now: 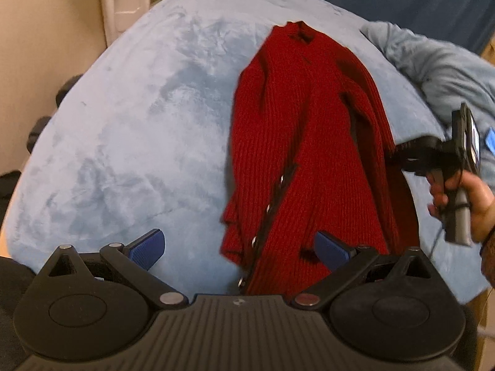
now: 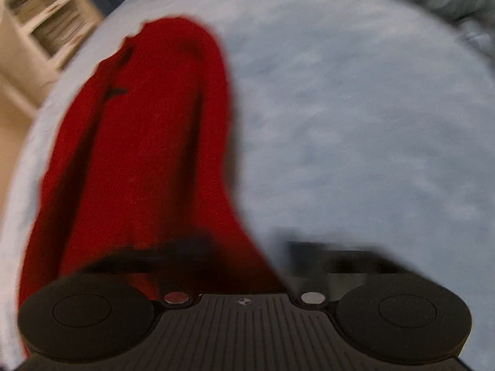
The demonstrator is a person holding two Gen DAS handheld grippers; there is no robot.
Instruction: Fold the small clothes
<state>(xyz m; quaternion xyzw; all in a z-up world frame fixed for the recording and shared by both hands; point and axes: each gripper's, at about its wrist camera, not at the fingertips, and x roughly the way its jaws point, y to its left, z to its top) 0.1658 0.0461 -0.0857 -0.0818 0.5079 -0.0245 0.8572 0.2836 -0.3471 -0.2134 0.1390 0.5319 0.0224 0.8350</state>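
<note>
Hem first, then the fold

Blanket (image 1: 123, 139) lies pale blue under everything. My left gripper (image 1: 238, 249) stands wide open, holding nothing, over the near buttoned hem of the red cardigan (image 1: 309, 142), which lies lengthwise, sides folded in. My right gripper (image 1: 399, 151) is at the cardigan's right edge, apparently shut; whether it pinches knit I cannot tell. I should catch both near corners evenly, then lift toward the collar.

I am working in a home, most likely a bedroom. Under my tools spreads a soft, pale blue plush blanket (image 1: 123, 142) like a bed cover, with a crumpled bundle of light blue bedding (image 1: 439, 61) at its far edge. A cream-white shelf unit (image 2: 40, 27) stands beside it.
</note>
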